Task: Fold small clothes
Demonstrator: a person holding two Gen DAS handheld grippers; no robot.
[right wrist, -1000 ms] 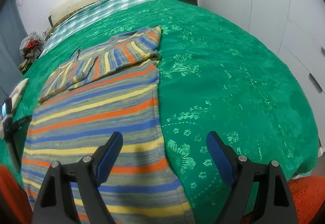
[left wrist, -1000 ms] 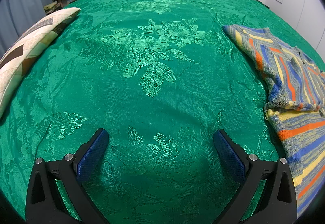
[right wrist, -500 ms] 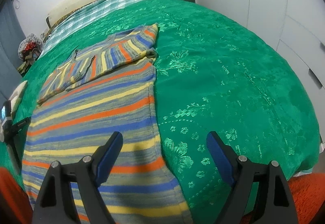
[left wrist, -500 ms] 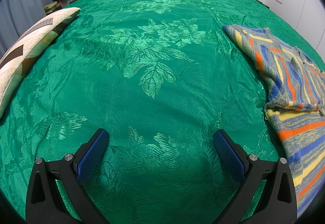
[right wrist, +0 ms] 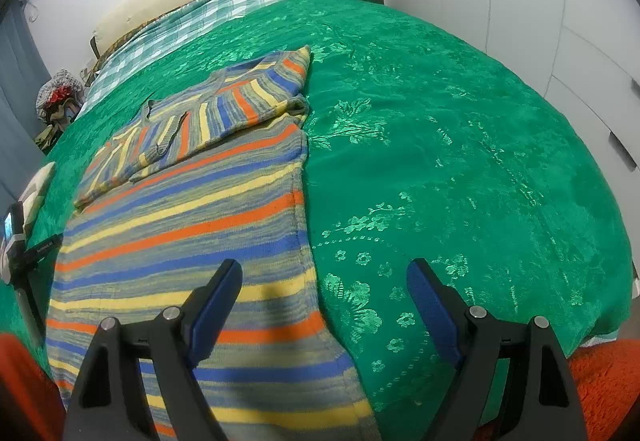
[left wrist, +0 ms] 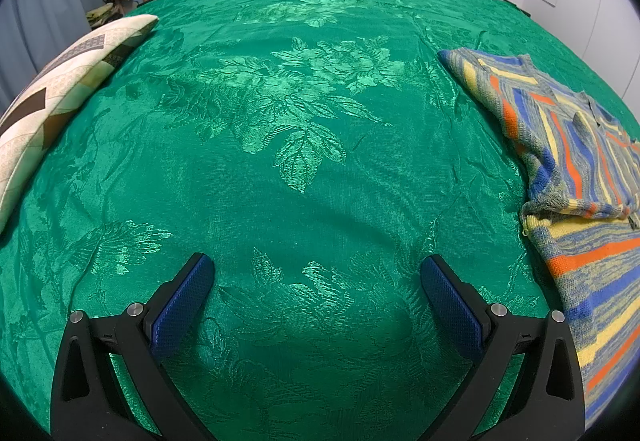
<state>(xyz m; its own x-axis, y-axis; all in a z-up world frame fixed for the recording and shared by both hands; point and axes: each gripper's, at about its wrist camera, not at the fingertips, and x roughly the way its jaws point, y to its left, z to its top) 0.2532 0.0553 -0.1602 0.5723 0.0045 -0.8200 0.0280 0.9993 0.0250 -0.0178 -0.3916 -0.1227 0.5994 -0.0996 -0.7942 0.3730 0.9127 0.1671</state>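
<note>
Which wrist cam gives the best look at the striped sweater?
Right wrist. The striped sweater fills the left half of the frame there, its folded-over top part and right edge visible, the near hem between the open right gripper jaws. The left wrist view catches only its left portion at the frame's right edge.

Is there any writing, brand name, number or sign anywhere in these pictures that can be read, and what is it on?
None can be read.
Striped sweater: no tag or print shows.
Green bedspread: woven flowers only.
Patterned pillow: geometric shapes, no letters.
Small device at the left edge of the right wrist view: lit screen, too small and blurred to read.
Both grippers, left and right: no markings visible.
</note>
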